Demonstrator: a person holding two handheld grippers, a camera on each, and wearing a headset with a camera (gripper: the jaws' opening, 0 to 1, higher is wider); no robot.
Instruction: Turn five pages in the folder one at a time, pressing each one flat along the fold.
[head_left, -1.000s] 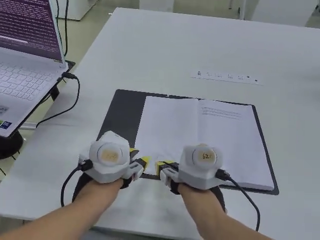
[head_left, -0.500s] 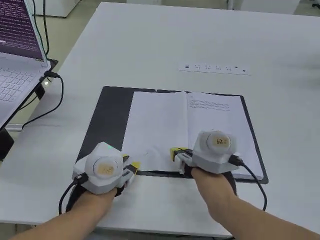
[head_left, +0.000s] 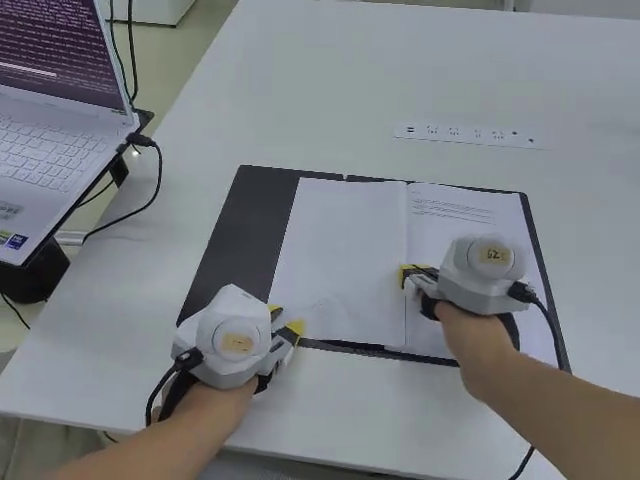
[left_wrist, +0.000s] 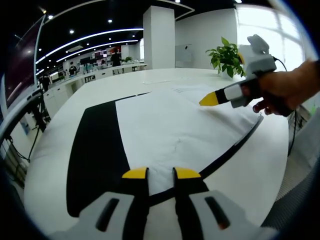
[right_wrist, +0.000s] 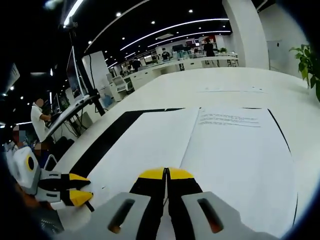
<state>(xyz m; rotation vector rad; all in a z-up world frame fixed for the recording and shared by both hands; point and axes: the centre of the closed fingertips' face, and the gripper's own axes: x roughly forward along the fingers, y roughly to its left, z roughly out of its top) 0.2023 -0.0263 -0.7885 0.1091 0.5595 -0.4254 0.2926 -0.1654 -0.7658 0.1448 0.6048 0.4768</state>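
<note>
A black folder (head_left: 245, 230) lies open on the white table, with a blank left page (head_left: 340, 250) and a printed right page (head_left: 465, 215). My right gripper (head_left: 408, 276) (right_wrist: 166, 174) is shut with nothing in it. Its yellow tips rest on the paper at the fold, about halfway up. It enters the left gripper view from the right as the right gripper (left_wrist: 210, 99). My left gripper (head_left: 288, 333) (left_wrist: 161, 173) sits at the lower left corner of the left page. Its jaws stand slightly apart over the page's front edge. The right gripper view confirms the gap on the left gripper (right_wrist: 80, 187).
An open laptop (head_left: 50, 100) stands at the far left, and its cable (head_left: 130, 215) runs toward the folder's left side. A thin white strip (head_left: 470, 135) lies behind the folder. The table's front edge is just under my hands.
My right gripper has slid from the folder's front edge up along the fold. My left gripper has stayed at the page's lower left corner. The head camera shifted.
</note>
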